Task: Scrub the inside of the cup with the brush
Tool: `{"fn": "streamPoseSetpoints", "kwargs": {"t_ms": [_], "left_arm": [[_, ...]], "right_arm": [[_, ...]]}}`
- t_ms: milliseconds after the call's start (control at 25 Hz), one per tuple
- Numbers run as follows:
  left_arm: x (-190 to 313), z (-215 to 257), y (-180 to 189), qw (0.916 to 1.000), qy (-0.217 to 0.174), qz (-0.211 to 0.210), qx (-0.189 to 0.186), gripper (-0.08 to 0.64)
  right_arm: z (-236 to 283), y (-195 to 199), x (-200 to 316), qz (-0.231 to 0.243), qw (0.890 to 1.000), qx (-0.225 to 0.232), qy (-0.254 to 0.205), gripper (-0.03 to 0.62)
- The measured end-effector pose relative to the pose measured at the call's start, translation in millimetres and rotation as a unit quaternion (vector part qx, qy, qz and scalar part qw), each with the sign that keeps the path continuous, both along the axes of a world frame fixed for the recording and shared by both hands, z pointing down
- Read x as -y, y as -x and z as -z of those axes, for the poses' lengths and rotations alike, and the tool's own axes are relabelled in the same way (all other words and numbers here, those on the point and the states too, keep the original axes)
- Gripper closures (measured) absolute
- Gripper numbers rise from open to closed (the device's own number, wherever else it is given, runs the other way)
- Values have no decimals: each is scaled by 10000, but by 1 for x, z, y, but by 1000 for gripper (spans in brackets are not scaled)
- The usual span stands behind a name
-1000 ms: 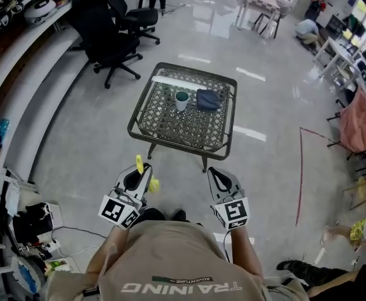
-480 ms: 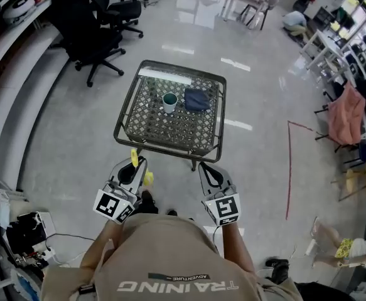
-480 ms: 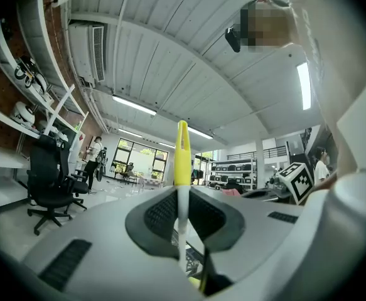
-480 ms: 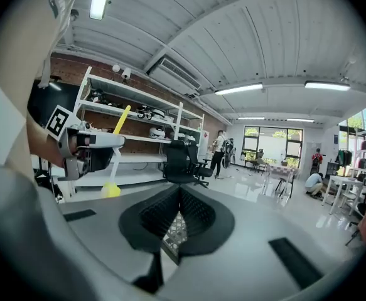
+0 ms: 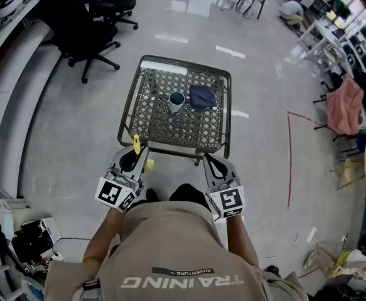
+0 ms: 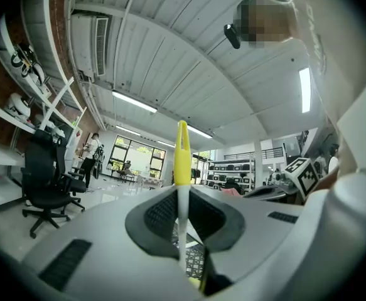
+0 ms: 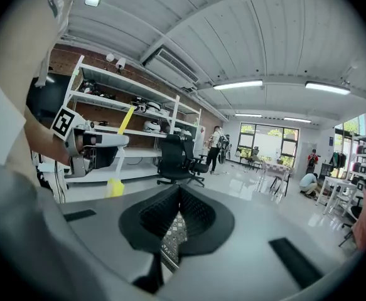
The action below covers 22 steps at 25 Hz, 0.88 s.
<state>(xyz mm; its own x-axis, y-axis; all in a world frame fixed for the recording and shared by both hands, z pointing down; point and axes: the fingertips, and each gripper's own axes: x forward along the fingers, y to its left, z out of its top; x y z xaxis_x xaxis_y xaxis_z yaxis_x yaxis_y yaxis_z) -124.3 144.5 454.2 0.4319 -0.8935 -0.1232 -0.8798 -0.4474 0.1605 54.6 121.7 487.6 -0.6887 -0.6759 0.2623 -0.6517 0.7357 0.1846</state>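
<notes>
One cup (image 5: 176,101) upright mid-tabletop (image 5: 164,130), its inside too small to make out, one dark blue cloth (image 5: 202,96) just beside it, one yellow brush (image 6: 181,158) pinched upright in the fingers of the left gripper (image 5: 134,158), fingers of the right gripper (image 5: 211,163) pressed together, empty, both grippers at the tabletop's near edge, cup well apart from them.

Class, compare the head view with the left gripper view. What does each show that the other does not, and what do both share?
Only the head view shows the cup, the dark blue object beside it and the red floor line.

Only the left gripper view shows the ceiling lights and the air conditioner high on the wall.

Both show the yellow brush clamped in the left tool, and a black office chair.
</notes>
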Motion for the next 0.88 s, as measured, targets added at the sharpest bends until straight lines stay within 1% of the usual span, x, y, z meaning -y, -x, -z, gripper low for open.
{"fn": "streamPoseSetpoints", "kwargs": {"t_ms": [80, 160, 280, 440, 560, 760, 880], "left_arm": [[5, -5, 3, 9999, 83, 43, -79, 518], [12, -7, 6, 9998, 139, 66, -106, 518], [34, -6, 9, 9996, 204, 149, -81, 518], [72, 3, -1, 9995, 225, 166, -139, 518], [97, 11, -1, 9994, 293, 167, -42, 518], [149, 24, -16, 9994, 194, 173, 206, 518], [171, 26, -24, 9992, 204, 249, 219, 518]], "right_arm": [[-5, 0, 2, 33, 9999, -70, 94, 575], [-4, 0, 11, 76, 9998, -137, 77, 575], [0, 0, 37, 118, 9999, -116, 40, 575], [-4, -9, 82, 70, 9997, 21, 216, 575], [-4, -4, 114, 155, 9995, 146, 233, 575], [-8, -6, 164, 422, 9986, 196, 265, 575], [-18, -6, 184, 576, 9975, 186, 361, 575]]}}
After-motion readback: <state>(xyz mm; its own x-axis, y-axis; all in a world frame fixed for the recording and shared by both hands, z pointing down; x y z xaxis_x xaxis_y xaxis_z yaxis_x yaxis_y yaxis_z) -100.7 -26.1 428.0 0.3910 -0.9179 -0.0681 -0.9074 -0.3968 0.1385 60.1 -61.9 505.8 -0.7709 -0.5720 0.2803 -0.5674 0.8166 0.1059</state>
